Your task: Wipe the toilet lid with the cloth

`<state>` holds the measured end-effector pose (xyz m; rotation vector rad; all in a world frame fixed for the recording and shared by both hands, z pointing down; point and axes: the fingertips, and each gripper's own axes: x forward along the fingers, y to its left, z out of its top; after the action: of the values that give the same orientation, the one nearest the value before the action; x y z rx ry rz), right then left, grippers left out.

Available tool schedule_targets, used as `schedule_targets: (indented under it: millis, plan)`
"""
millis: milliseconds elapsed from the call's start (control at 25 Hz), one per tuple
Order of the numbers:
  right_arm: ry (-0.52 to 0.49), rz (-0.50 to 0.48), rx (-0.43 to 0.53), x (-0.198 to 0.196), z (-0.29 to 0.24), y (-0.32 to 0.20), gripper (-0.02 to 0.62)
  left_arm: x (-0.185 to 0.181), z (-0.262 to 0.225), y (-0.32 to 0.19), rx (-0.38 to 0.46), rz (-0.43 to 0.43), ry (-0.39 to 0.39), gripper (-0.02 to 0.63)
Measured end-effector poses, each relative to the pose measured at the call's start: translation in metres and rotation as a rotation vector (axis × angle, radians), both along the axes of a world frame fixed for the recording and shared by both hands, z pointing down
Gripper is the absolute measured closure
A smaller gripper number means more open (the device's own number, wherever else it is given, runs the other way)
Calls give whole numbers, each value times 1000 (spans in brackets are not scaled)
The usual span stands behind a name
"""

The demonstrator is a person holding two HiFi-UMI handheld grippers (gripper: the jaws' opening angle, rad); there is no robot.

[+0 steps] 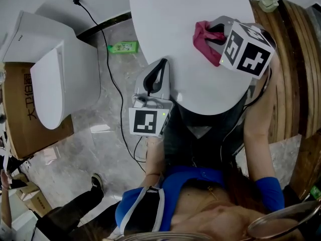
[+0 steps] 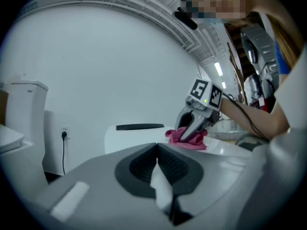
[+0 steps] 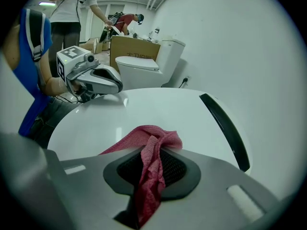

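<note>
The white toilet lid [image 1: 180, 39] fills the top middle of the head view. A pink cloth [image 1: 202, 38] lies bunched on its right part, and my right gripper [image 1: 214, 38] is shut on it, pressing it onto the lid. In the right gripper view the cloth [image 3: 146, 143] hangs between the closed jaws, spreading onto the lid [image 3: 144, 109]. My left gripper [image 1: 156, 70] rests at the lid's near left edge, shut with nothing held. From the left gripper view the right gripper [image 2: 192, 128] stands on the cloth [image 2: 186, 139].
A second white toilet [image 1: 50, 79] stands to the left beside a cardboard box [image 1: 22, 114]. A black cable [image 1: 108, 64] and a green bottle [image 1: 123, 47] lie on the floor. Wooden slats [image 1: 293, 59] run along the right. People stand in the background [image 3: 72, 13].
</note>
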<state>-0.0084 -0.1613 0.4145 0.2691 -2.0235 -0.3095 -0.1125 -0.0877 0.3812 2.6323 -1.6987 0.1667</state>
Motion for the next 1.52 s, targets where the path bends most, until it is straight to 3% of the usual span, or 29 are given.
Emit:
schedule_targets:
  millis: [360,1520]
  plan:
    - [-4,-62,13,-22,-1,7,523,-23,3,5,-27,-63,-4,603]
    - [29,-193,71,-80,1,27,525,-48,17,21,-76,-84,16,603]
